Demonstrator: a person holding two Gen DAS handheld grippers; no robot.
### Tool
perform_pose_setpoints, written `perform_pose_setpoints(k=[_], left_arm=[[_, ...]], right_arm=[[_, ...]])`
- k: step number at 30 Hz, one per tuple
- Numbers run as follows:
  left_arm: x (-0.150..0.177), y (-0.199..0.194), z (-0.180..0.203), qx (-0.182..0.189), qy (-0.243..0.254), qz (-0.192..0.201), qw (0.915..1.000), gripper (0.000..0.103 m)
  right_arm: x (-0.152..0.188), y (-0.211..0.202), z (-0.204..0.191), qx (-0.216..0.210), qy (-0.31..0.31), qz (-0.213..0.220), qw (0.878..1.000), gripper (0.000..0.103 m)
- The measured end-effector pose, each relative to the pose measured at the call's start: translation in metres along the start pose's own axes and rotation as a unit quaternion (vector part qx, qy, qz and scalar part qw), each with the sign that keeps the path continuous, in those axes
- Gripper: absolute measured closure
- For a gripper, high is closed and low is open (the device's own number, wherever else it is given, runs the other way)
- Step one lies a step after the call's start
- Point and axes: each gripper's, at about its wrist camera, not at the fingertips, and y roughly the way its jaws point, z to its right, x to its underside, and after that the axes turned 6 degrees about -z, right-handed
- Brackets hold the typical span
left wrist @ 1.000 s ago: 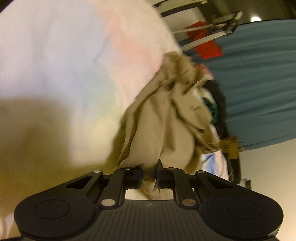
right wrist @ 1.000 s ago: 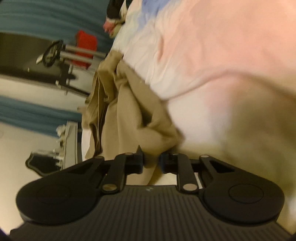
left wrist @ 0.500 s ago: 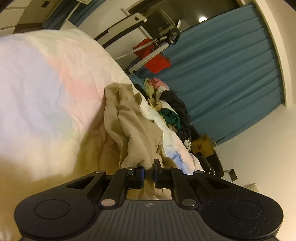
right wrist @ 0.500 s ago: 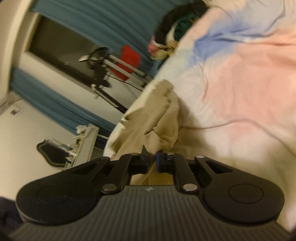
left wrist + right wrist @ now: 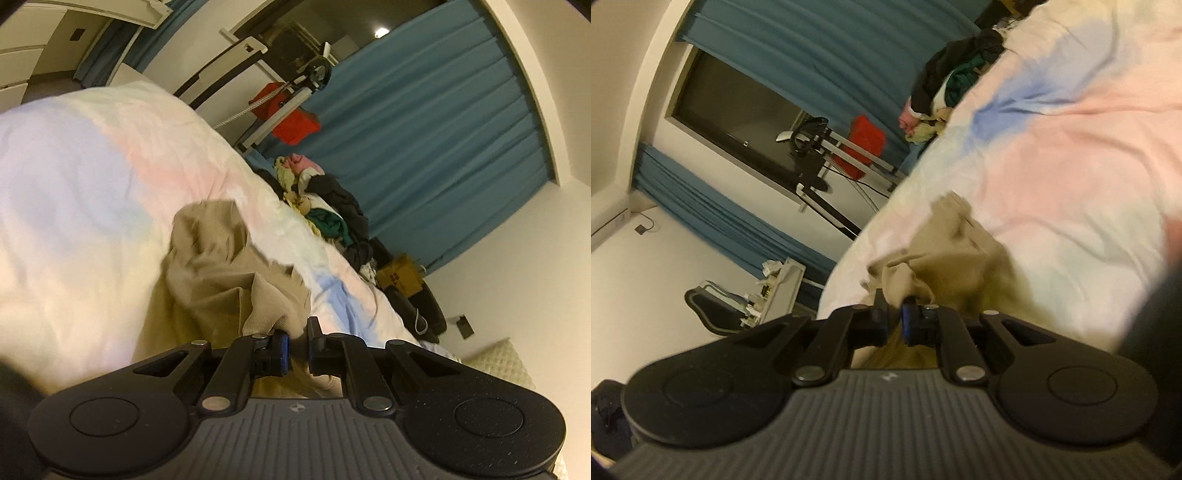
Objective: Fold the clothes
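Both grippers have come up off the bed (image 5: 74,177) since a second ago, left gripper (image 5: 295,341) and right gripper (image 5: 894,314) each pinching the tan garment (image 5: 221,266), probably to hang it out before folding.

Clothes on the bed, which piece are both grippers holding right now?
The tan ribbed-knit garment, pinched by the left gripper and right gripper. The dark, green and pink clothes lie untouched in a heap at the bed's far edge.

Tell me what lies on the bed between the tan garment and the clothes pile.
Only bare pastel bedspread, seen in the left wrist view between the tan garment and the clothes pile.
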Motion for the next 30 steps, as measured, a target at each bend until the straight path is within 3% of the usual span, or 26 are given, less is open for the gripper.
perform_pose_setpoints(k=[6, 11, 20, 28, 29, 30], left_arm=[[-0.086, 0.082, 0.013, -0.045, -0.014, -0.006, 0.9989, 0.093], [-0.131, 0.162, -0.003, -0.082, 0.001, -0.014, 0.9966, 0.092], [-0.148, 0.222, -0.05, -0.057, 0.004, -0.019, 0.9982, 0.092], [-0.15, 0.242, -0.056, -0.063, 0.034, -0.012, 0.9973, 0.09], [-0.149, 0.242, -0.054, -0.066, 0.042, -0.013, 0.9968, 0.088], [-0.147, 0.241, -0.051, -0.069, 0.054, -0.016, 0.996, 0.084]], right_arm=[[-0.073, 0.098, -0.031, 0.038, 0.017, -0.019, 0.999, 0.092], [-0.097, 0.173, -0.025, 0.072, -0.001, -0.029, 0.997, 0.092], [-0.109, 0.238, 0.03, 0.062, 0.023, -0.066, 0.996, 0.091], [-0.112, 0.257, 0.039, 0.06, 0.019, -0.078, 0.995, 0.088], [-0.112, 0.257, 0.039, 0.059, 0.013, -0.08, 0.995, 0.087], [-0.112, 0.257, 0.037, 0.056, 0.005, -0.082, 0.995, 0.076]])
